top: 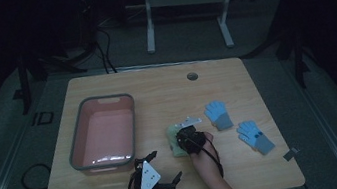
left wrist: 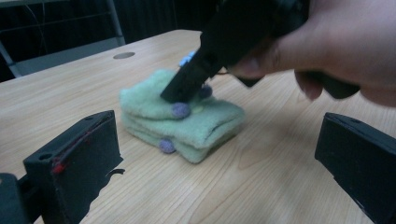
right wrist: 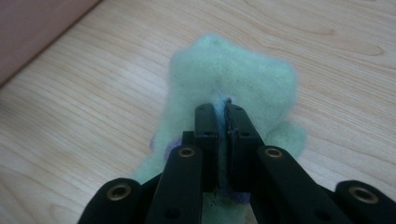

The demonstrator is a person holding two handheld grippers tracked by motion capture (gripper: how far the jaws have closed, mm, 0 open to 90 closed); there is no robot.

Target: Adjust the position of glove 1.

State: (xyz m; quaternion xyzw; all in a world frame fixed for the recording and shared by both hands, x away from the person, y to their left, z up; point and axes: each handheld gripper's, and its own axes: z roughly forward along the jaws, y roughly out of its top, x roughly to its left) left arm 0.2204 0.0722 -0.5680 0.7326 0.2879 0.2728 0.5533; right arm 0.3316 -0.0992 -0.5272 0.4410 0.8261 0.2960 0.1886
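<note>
The green glove point(right wrist: 233, 79) (folded, with purple dots) lies mid-bench point(top: 156, 91), right of the pink tub point(top: 104, 134). The right tongs point(right wrist: 222, 116) are clamped on its fabric from above. The left tongs point(left wrist: 215, 154) gape apart near it, facing it.

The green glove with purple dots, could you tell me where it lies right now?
In the high view the green glove lies on the table between the pink basin and the blue gloves, pinched by the right gripper.
</note>
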